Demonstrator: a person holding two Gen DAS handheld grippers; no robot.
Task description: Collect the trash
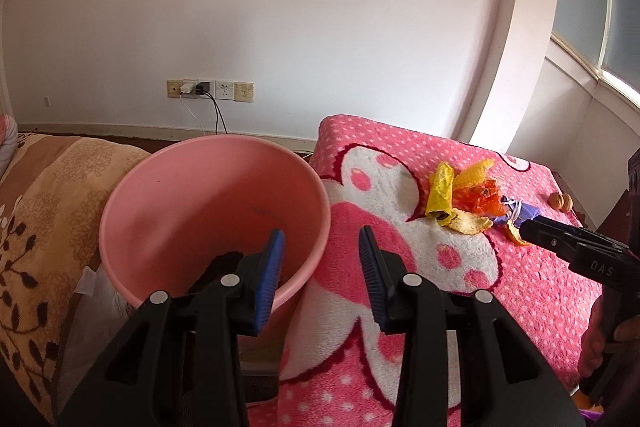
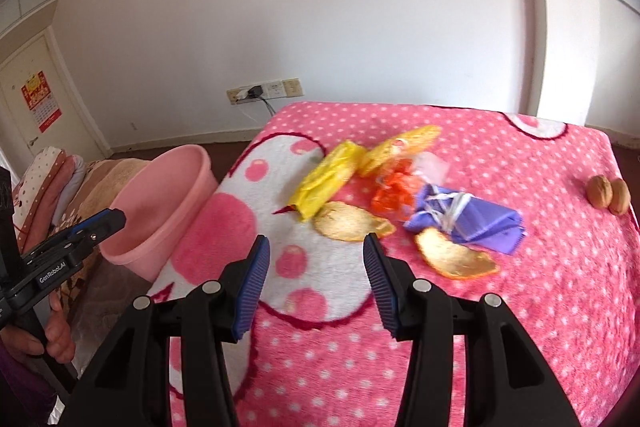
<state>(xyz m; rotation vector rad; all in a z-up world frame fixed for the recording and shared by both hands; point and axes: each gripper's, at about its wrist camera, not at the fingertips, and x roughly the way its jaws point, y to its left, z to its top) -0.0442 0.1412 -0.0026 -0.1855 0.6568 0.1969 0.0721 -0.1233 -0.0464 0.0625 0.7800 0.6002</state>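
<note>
A pile of trash lies on the pink blanket (image 2: 520, 307): a yellow wrapper (image 2: 326, 181), orange plastic (image 2: 390, 197), a purple wrapper tied with white string (image 2: 468, 217) and two orange peels (image 2: 352, 223) (image 2: 456, 259). The pile also shows in the left wrist view (image 1: 464, 199). A pink bucket (image 1: 212, 211) stands beside the blanket's left edge, something dark at its bottom. My left gripper (image 1: 322, 243) is open over the bucket's right rim. My right gripper (image 2: 316, 251) is open and empty, just short of the nearest peel.
Two walnuts (image 2: 608, 193) sit near the blanket's right edge. A brown floral blanket (image 1: 44, 227) lies left of the bucket. Wall sockets with plugs and cables (image 1: 208, 91) are behind. A window (image 1: 600, 7) is at far right.
</note>
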